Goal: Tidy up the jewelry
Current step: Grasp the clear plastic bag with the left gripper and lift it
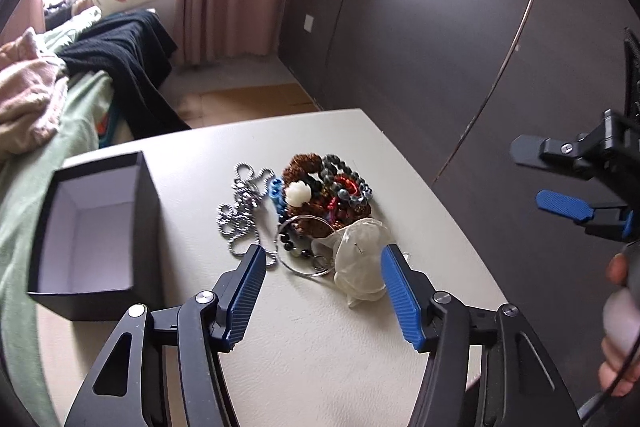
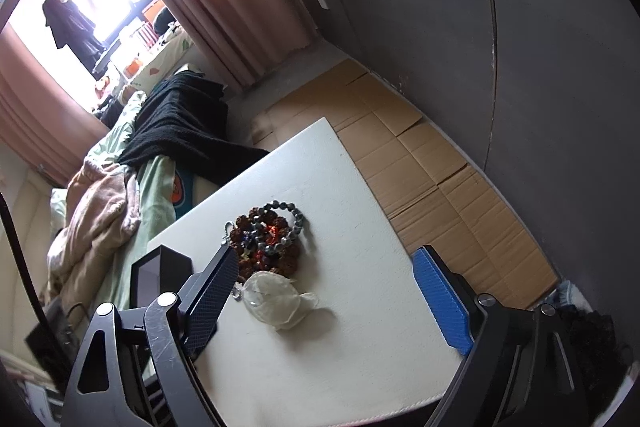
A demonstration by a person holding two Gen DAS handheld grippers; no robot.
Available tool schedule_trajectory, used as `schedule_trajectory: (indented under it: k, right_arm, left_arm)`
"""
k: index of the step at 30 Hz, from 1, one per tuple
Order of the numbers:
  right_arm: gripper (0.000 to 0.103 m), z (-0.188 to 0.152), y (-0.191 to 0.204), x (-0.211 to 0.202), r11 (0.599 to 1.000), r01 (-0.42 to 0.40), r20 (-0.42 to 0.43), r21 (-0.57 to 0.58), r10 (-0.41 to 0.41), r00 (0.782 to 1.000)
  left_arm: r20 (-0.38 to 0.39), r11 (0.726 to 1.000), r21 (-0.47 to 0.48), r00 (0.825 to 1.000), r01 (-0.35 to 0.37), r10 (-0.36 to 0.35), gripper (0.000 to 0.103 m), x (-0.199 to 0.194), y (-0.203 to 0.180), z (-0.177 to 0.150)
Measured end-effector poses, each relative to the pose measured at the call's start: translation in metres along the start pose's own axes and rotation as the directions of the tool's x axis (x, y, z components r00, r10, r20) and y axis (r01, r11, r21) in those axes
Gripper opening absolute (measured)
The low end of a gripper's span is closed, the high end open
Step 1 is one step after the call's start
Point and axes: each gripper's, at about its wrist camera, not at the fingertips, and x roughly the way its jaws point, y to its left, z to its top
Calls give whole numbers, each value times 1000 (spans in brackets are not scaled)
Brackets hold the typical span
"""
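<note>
A jewelry pile lies mid-table: a silver ball chain [image 1: 240, 211], a brown seed bracelet [image 1: 306, 167], a grey bead bracelet [image 1: 352, 183], a white carved flower [image 1: 295, 193], a thin metal ring [image 1: 298, 259] and a translucent pouch [image 1: 360, 259]. My left gripper [image 1: 323, 253] hangs open just in front of the pile, the ring and the pouch's edge between its blue pads, untouched. An open black box [image 1: 92, 227] with a white inside stands left of the pile. My right gripper [image 2: 327, 253] is open above the pouch [image 2: 272, 301] and the beads [image 2: 272, 231], holding nothing.
The white table [image 1: 320, 339] ends close beyond the pile. A bed with green sheets [image 1: 24, 211] and a black blanket [image 1: 128, 63] lies left; a dark wall [image 1: 440, 27] is on the right. Cardboard [image 2: 432, 179] covers the floor. A hand [image 1: 618, 327] holds the right gripper.
</note>
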Motion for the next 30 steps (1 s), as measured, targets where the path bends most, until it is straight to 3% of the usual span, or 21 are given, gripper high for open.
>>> schedule_trajectory:
  k: [5,8,10,11,16,23,30]
  right_arm:
    - [90,7,-7,7,1000,1,-28,5,-1,1000]
    - [90,11,-8,11,1000,-3,-41,9,3,999]
    - [90,13,-8,14,1000,-5,-51,3,6,999]
    - [90,14,-7,16,1000,-4,-54,-3,4,999]
    - [90,18,-4,28,1000,0,-79,-21,-2,997]
    - [90,15,9,37,999,-37,-103,-33,34,994]
    - [77,-1,35,60,994,-75,-188,-82,58,980]
  left_arm:
    - [-31,1000,1,1000,5,-5,59,26,-5,1]
    - [-75,1000,12,997,14,-13,39,42,-8,1]
    - [-98,1000,20,995,22,-20,9,48,-8,-1]
    - [-98,1000,21,995,24,-21,4,49,-8,-1]
    - [-20,995,3,995,96,-96,1,25,-2,9]
    - [72,991,-32,990,127,-125,1,-13,17,24]
    - [124,982,-102,981,161,-148,1,-37,43,31]
